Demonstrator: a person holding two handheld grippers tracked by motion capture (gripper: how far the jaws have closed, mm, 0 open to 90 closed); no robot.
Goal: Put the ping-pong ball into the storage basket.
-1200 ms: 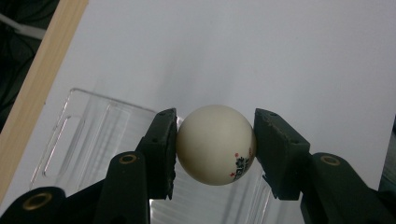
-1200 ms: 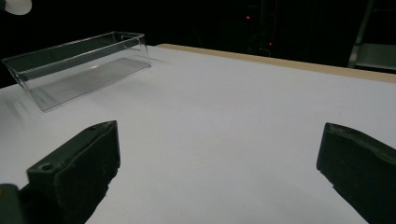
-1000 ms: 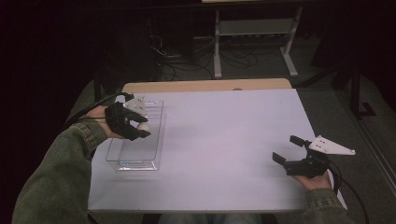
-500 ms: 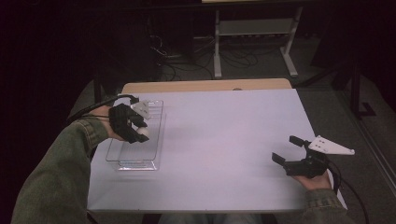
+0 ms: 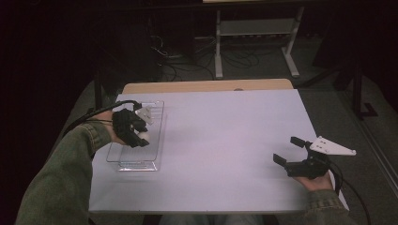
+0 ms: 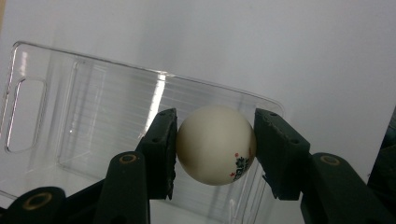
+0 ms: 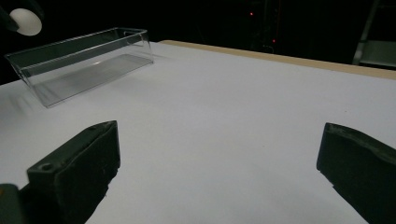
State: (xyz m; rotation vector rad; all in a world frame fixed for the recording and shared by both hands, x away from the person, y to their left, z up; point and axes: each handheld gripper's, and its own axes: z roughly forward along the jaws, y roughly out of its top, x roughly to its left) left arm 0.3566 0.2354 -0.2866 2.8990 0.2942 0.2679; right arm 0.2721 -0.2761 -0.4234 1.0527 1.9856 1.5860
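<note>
Ball carried over the clear bin

The left hand-held gripper (image 6: pixel 215 147) has crept slightly farther along above the clear bin (image 6: pixel 93 107), jaws clamped on the white ball (image 6: pixel 215 145); release likely comes next. The right hand-held gripper (image 7: pixel 219 172) waits open above the desk (image 7: pixel 233 107).

Dim lab: floor cables (image 5: pixel 187 58), metal rack (image 5: pixel 256 28)

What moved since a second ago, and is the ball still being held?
Hardly anything moved. The left gripper still pinches the white ball over the clear tray; it only shifted slightly above it. The right gripper stays open, resting in the same spot on the white table. The tray stayed put.
</note>
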